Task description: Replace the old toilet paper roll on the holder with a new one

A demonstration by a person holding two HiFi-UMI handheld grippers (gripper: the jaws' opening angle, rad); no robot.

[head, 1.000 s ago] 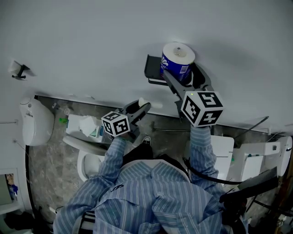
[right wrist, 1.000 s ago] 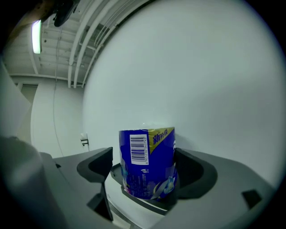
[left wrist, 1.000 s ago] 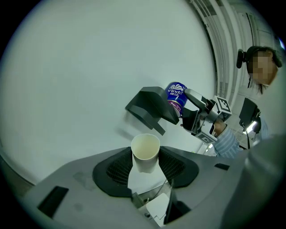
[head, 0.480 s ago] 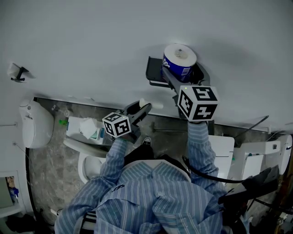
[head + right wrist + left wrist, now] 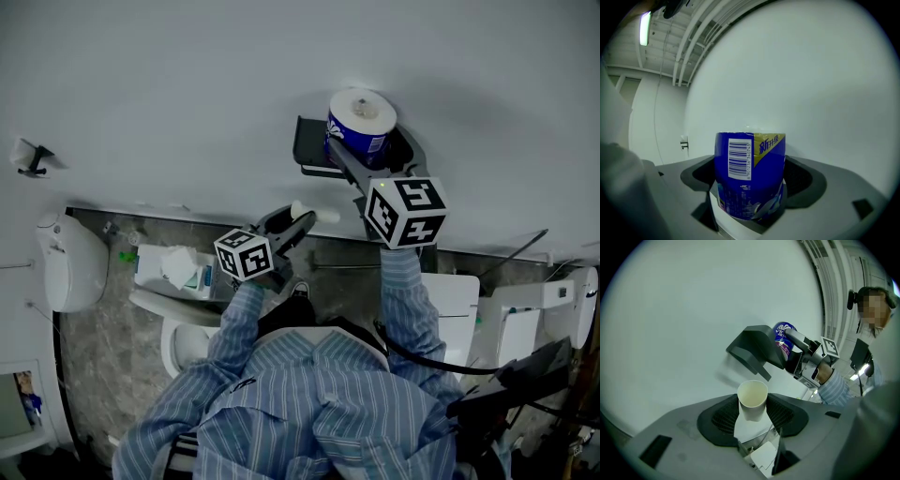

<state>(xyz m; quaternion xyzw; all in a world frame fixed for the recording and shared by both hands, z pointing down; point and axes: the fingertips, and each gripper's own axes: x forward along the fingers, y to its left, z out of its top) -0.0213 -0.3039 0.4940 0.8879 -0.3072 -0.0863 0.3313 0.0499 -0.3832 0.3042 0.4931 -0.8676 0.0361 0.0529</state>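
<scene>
A dark grey paper holder [image 5: 313, 150] hangs on the pale wall. Just right of it my right gripper [image 5: 367, 157] is shut on a new toilet roll in a blue wrapper [image 5: 362, 124], held upright close to the wall. In the right gripper view that blue roll [image 5: 750, 172] fills the space between the jaws. Lower and to the left, my left gripper [image 5: 296, 223] is shut on an empty cream cardboard tube [image 5: 315, 215]. The left gripper view shows the tube [image 5: 752, 399] standing on end between the pads, with the holder [image 5: 755, 349] and the blue roll [image 5: 784, 335] beyond it.
Below me is a toilet [image 5: 186, 339] with a tissue box [image 5: 174, 266] on its tank. A white bin [image 5: 69, 262] stands at the left, white fixtures [image 5: 525, 319] at the right. A small hook [image 5: 28, 157] sticks out of the wall at far left.
</scene>
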